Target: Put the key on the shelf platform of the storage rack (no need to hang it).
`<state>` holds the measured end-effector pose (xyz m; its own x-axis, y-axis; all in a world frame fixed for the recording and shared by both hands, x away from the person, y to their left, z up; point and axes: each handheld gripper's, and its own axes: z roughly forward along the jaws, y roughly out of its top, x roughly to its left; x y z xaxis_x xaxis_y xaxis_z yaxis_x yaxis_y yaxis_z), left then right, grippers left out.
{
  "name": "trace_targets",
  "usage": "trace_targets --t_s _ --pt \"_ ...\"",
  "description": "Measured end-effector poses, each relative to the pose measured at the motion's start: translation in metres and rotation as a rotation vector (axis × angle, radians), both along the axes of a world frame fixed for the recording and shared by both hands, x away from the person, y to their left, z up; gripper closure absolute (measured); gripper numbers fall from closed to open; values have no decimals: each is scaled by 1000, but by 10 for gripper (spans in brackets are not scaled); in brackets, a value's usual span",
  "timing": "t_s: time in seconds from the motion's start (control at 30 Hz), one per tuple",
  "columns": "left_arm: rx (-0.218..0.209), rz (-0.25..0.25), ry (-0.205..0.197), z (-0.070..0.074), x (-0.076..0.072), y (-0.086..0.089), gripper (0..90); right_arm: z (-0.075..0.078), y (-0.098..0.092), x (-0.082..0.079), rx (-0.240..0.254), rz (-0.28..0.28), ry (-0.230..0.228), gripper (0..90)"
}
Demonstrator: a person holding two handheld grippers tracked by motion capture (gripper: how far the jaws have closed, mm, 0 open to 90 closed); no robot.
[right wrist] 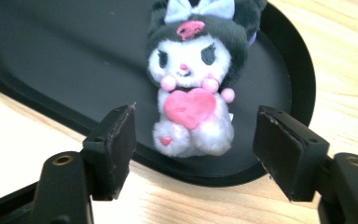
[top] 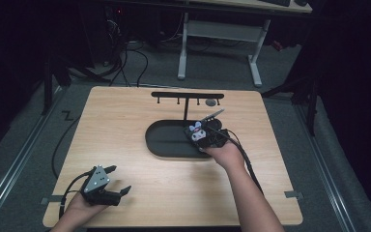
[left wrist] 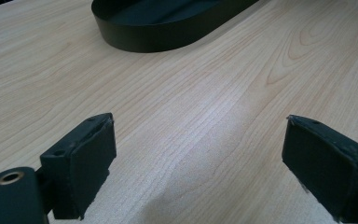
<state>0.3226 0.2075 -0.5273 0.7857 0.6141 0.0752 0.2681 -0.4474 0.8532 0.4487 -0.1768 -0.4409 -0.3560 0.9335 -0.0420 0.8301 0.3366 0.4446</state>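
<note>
Two grippers are at work, and only one is near the toy. Nearest, at the lower left of the high view, the left gripper [top: 118, 186] rests low over the bare table [top: 125, 130], its jaws spread wide with nothing but wood grain between them; in the left gripper view [left wrist: 198, 156] the dark tray [left wrist: 168, 28] sits well off at the top of the frame. That hand looks idle.

Farther in, just right of centre in the high view, the right gripper [top: 200, 134] hangs over the near right end of the oval tray [top: 159, 147]. In the right gripper view its jaws [right wrist: 193, 140] stand apart on either side of a small plush toy [right wrist: 193, 88], a dark-hooded white figure with a pink heart, and neither pad touches it. The toy lies inside the tray, close to the near rim, in the middle of that frame.

Judging from this, the placing step looks done: the toy rests in the tray and is released. What seems left is for the right hand to draw clear.

Farthest back, beyond the tray, a black hook rack [top: 187, 96] stands upright; whether anything hangs on it I cannot tell.
</note>
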Motion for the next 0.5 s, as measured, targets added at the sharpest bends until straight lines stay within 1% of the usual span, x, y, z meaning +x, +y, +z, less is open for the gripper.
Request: trace_targets --t_s 0.07,0.13,0.17,0.23,0.27,0.4,0.47,0.5 --pt "3 -1 1 0 0 0 106 1 -1 -4 15 6 -14 325" --pt "4 -1 1 0 0 0 106 2 -2 -6 16 16 -20 334" --pt "3 -1 2 0 0 0 106 2 -5 -10 18 24 -33 336" --pt "3 -1 2 0 0 0 106 3 -6 -11 16 20 -31 337" --pt "0 0 2 0 0 0 106 3 -9 -15 25 29 -54 343" --pt "1 -1 3 0 1 0 106 0 -16 -23 30 28 -71 344" --pt "2 -1 3 0 0 -1 106 -2 -19 -28 30 28 -94 344" --pt "2 -1 3 0 1 -1 106 -3 -21 -30 34 26 -96 343"
